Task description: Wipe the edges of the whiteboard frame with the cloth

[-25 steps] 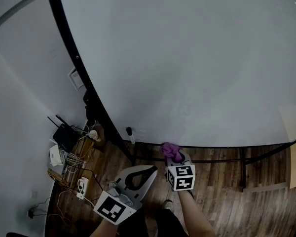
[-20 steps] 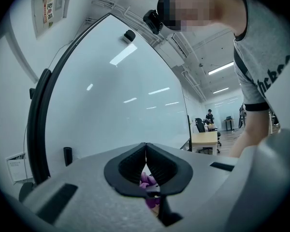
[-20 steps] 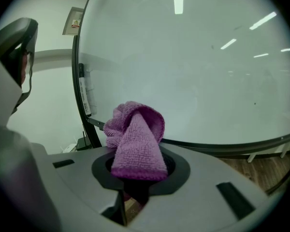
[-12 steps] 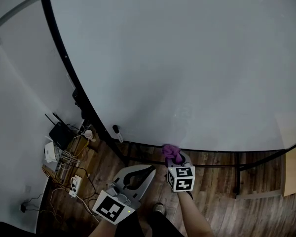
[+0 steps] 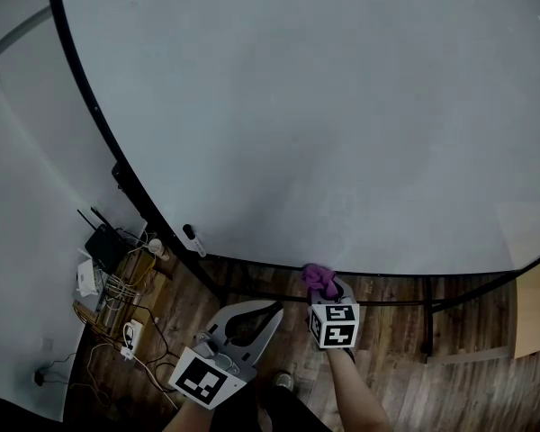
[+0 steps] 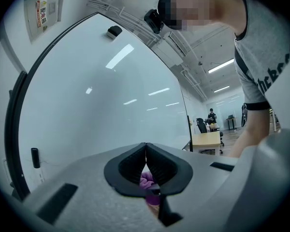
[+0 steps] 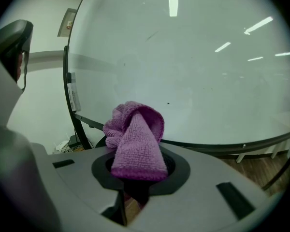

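Firmly, right gripper (image 7: 137, 170) pinches purple cloth (image 7: 135, 141); wall poster (image 6: 42, 11) print too blurred.

Dim, greyish pictures; ceiling-light streaks glare on the whiteboard (image 7: 193, 71); fisheye bending and dark corners, perhaps slight softness.

Free to pass along bottom frame edge (image 5: 405, 275), over open wood floor (image 5: 405, 376). Blocked at left by router and cable clutter (image 5: 106, 277); at right by 1 stand leg (image 5: 427, 327), desk (image 5: 535, 318). Marker (image 5: 190, 234) sticking out near lower-left corner.
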